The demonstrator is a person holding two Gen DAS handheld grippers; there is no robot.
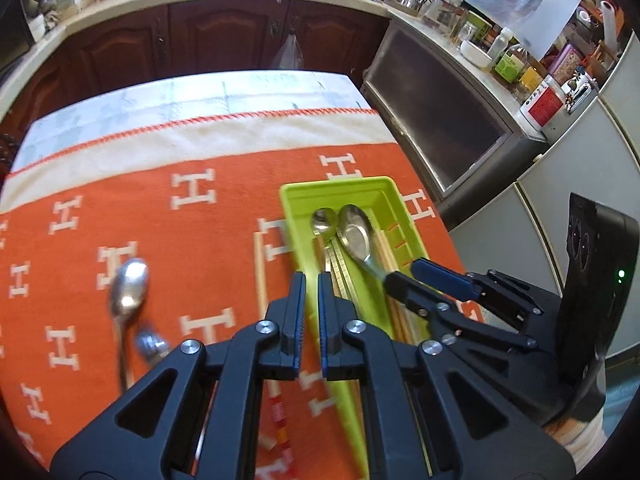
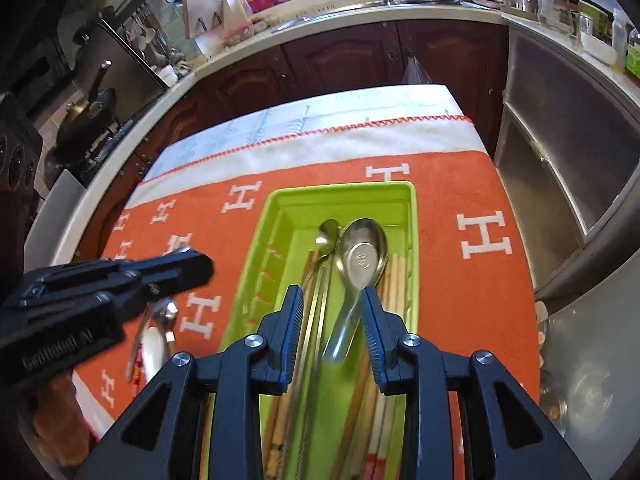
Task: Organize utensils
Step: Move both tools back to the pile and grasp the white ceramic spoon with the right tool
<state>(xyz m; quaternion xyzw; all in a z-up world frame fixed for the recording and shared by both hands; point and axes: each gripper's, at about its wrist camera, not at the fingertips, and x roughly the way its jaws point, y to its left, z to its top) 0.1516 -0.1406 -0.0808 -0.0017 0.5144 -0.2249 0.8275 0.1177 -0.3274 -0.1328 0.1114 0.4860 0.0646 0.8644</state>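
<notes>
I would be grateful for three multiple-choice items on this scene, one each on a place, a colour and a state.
1. Where does the large spoon lie?
A. In the tray
B. On the cloth left of the tray
C. On the kitchen counter

2. What colour is the tray?
A. White
B. Lime green
C. Blue

3. How do the jaws of the right hand-held gripper stand?
A. Shut tight on a chopstick
B. Apart, either side of the large spoon's handle
C. Clamped on the tray's rim

Answers:
1 A: its bowl rests among the chopsticks inside the tray.
2 B: its rim and walls are lime green against the orange cloth.
3 B: the right wrist view shows a clear gap between the pads with the handle in it.
</notes>
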